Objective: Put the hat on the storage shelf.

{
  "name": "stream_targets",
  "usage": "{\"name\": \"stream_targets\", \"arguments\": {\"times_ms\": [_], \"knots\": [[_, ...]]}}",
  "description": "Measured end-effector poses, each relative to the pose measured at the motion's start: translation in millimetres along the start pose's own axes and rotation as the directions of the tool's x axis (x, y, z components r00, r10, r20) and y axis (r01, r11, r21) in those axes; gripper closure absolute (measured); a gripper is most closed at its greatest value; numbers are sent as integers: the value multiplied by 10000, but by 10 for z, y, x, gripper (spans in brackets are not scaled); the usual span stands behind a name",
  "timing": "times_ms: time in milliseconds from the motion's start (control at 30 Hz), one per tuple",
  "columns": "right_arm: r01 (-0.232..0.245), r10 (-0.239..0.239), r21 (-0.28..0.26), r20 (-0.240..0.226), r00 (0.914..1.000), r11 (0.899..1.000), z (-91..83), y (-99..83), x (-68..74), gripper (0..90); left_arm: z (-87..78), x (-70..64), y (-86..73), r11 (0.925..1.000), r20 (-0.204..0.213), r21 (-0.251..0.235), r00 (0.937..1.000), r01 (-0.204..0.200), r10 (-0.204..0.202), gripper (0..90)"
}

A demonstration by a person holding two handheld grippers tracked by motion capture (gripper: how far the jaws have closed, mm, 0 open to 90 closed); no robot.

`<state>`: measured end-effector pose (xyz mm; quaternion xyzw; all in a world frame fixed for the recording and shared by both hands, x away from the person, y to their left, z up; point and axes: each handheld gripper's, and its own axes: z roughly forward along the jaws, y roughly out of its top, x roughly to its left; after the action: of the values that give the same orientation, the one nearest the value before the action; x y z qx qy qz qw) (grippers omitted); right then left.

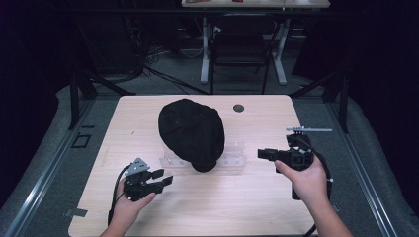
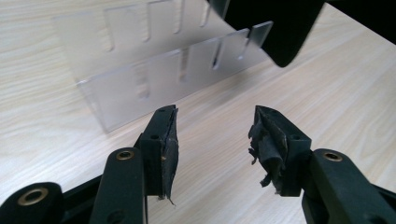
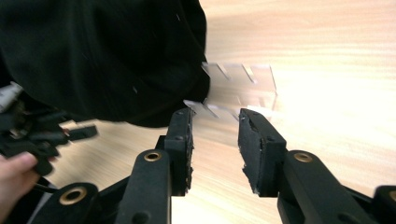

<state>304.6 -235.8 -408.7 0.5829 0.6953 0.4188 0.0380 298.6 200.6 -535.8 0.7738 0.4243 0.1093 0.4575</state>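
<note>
Black cap draped over clear slotted rack, mid-bench toward the far edge, long axis running far to near. Left gripper and right gripper flanking the rack's ends. Both with jaws apart, empty; right seemingly nearer the cap.

Lab / recording rig, not a home. Evidence: light wood tabletop standing alone in a dark, black-walled space, lit from above. Grey carpeted floor with metal rails running along both sides of the tabletop. Loose cables bundled on the floor behind it. Black stand legs braced at left and right. Second white-legged desk at the back with a dark chair pushed under it. Looks like a data-capture bay.
</note>
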Motion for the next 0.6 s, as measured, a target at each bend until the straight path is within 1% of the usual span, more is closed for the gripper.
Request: {"name": "stream_targets", "arguments": {"times_ms": [33,67,133,167,200,233,267,300,333,367,400,500,533,600], "knots": [[86,-86,20,57,9999,10000,21,-51,-14,644,0,0,0,10000,0,0,10000,0,0,508],[81,-81,31,98,9999,10000,44,-101,-32,644,-8,38,-31,9999,-115,-88,9998,142,-143,508],[144,-146,60,273,9995,9999,88,-196,-64,644,-11,70,-50,9998,-239,-76,9996,170,-172,508],[144,-146,60,273,9995,9999,88,-196,-64,644,-11,70,-50,9998,-239,-76,9996,170,-172,508],[249,-252,59,557,9981,9997,127,-283,-99,643,-13,80,-57,9997,-254,-123,9994,220,-223,509],[249,-252,59,557,9981,9997,127,-283,-99,643,-18,89,-59,9996,-271,-129,9993,249,-252,509],[236,-241,74,662,9975,9997,148,-325,-115,643,-25,100,-61,9995,-289,-135,9992,290,-294,509],[266,-273,94,856,9960,9996,185,-404,-159,641,-30,113,-68,9992,-261,-213,9990,351,-357,509],[313,-323,120,1001,9945,9994,201,-444,-183,641,-32,122,-75,9991,-253,-205,9990,377,-382,509],[313,-323,120,1001,9945,9994,201,-444,-183,641,-32,122,-75,9991,-253,-205,9990,377,-382,509],[298,-312,136,1123,9932,9995,244,-523,-234,641,-32,134,-83,9992,-312,-175,9988,365,-370,509],[180,-199,157,1323,9910,9997,287,-632,-300,640,-29,151,-94,9988,-368,-176,9983,449,-456,509],[180,-199,157,1323,9910,9997,287,-632,-300,640,-29,151,-94,9988,-368,-176,9983,449,-456,509],[52,-53,14,1377,9905,10000,316,-732,-357,641,-29,163,-103,9990,-424,-171,9982,421,-428,509]]}}
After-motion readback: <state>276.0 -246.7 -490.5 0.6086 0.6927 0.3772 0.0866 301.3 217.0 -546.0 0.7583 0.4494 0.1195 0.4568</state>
